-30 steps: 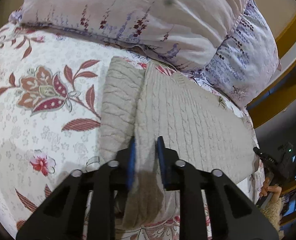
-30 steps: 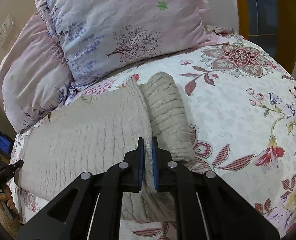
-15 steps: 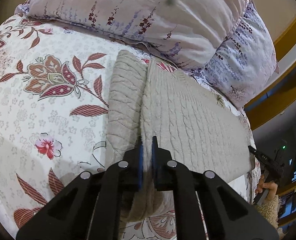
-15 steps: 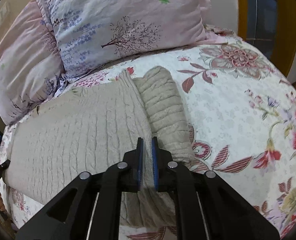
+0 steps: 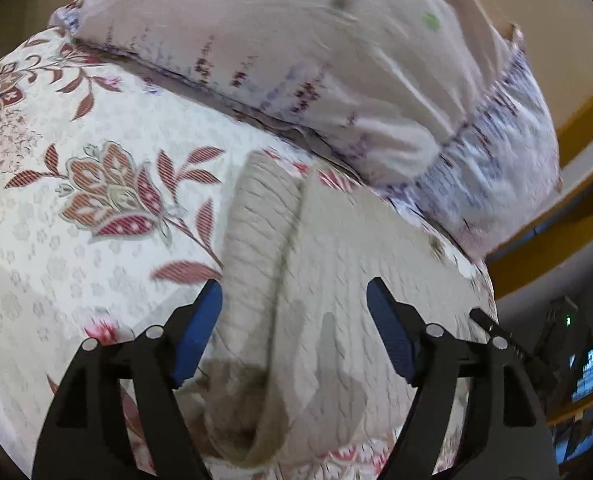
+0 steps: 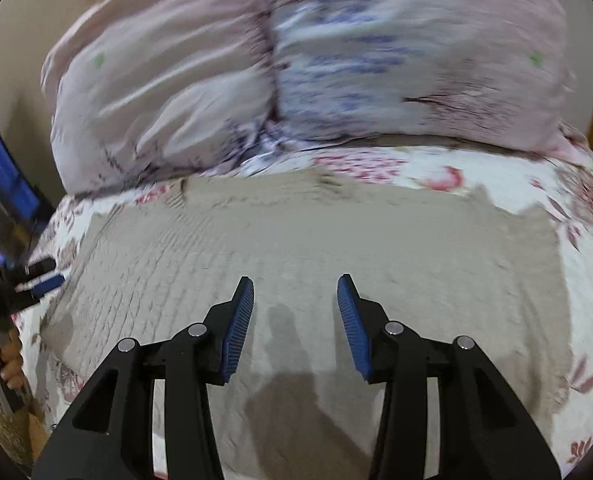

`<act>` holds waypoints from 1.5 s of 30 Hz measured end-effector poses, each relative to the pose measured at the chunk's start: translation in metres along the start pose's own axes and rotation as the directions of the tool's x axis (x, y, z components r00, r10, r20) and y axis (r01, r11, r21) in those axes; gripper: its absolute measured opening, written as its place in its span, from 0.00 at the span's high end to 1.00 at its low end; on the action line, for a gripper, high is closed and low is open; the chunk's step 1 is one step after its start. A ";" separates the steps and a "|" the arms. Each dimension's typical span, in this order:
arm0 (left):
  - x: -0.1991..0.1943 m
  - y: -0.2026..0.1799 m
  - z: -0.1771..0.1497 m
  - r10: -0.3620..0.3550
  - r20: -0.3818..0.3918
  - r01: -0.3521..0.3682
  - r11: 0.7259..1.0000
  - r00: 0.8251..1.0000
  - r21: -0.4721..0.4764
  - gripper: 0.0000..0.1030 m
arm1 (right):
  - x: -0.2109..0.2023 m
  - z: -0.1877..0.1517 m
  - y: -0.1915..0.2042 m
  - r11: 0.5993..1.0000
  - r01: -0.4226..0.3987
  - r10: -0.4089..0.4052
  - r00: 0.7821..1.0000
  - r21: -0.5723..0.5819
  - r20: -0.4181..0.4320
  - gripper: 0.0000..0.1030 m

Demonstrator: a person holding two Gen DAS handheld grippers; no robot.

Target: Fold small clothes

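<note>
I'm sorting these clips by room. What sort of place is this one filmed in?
Most likely a bedroom. A beige knit sweater lies on a bed covered by a floral bedspread, with printed pillows piled at its far end against the wall.

A bedspread (image 5: 96, 264) covers the bed; it is white with red flowers and striped red leaves. At the head of the bed two pillows lie side by side and they touch each other. One pillow (image 5: 296, 60) is pale pink with small dark red sprigs. The other pillow (image 5: 496, 168) has a blue and purple print. Behind them is a plain beige wall (image 6: 12, 40). At the edge a lit blue screen (image 5: 592, 364) shows, blurred.
</note>
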State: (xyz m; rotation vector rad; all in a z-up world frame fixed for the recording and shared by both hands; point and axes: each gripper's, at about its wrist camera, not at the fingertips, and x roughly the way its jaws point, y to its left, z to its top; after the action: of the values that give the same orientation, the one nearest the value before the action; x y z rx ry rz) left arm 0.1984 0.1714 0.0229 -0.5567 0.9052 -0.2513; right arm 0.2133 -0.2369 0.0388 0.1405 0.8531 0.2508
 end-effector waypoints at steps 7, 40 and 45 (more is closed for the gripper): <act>0.019 0.019 0.013 -0.043 -0.023 0.040 0.991 0.999 -0.127 0.29 | 0.031 -0.005 0.025 0.989 0.092 -0.098 0.994 -0.117 -0.048 0.53; 0.029 -0.058 0.026 -0.275 -0.009 0.272 0.954 0.961 -0.126 0.82 | 0.030 -0.010 0.026 0.988 0.068 -0.076 0.996 -0.142 -0.051 0.52; 0.036 -0.105 0.024 -0.374 -0.005 0.371 0.922 0.927 -0.114 0.83 | 0.025 -0.013 0.022 0.994 0.026 -0.031 0.998 -0.109 -0.049 0.52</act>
State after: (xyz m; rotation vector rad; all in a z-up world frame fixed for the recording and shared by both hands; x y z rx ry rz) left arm 0.2414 0.0771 0.0691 -0.8318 0.8377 -0.5574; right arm 0.2158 -0.2083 0.0176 0.0205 0.8888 0.2745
